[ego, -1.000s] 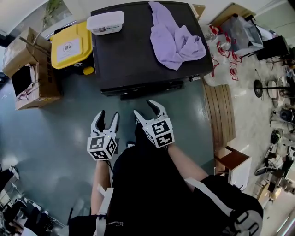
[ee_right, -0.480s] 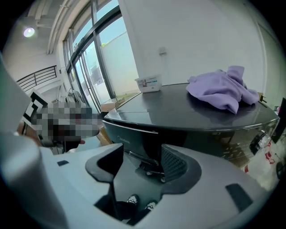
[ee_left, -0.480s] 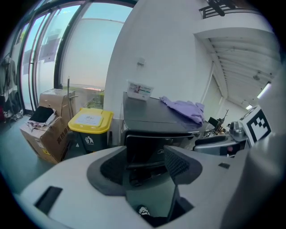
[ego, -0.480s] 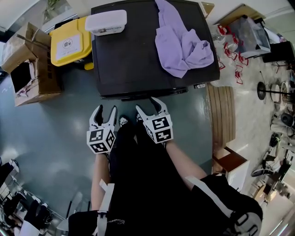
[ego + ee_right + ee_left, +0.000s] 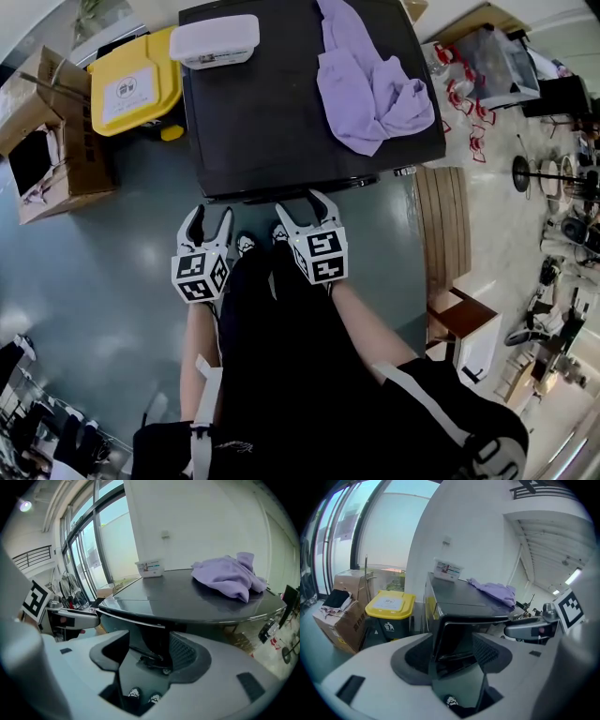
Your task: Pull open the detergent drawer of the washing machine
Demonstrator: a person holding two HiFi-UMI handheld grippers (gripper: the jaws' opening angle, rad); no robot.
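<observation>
Fingers (image 5: 186, 654) apart, seemingly empty, before washing machine (image 5: 180, 597).

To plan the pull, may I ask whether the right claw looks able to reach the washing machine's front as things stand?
Probably yes: the right claw is open and empty, just short of the front of the washing machine, with nothing between them. The purple cloth lies on top, out of the way.
</observation>
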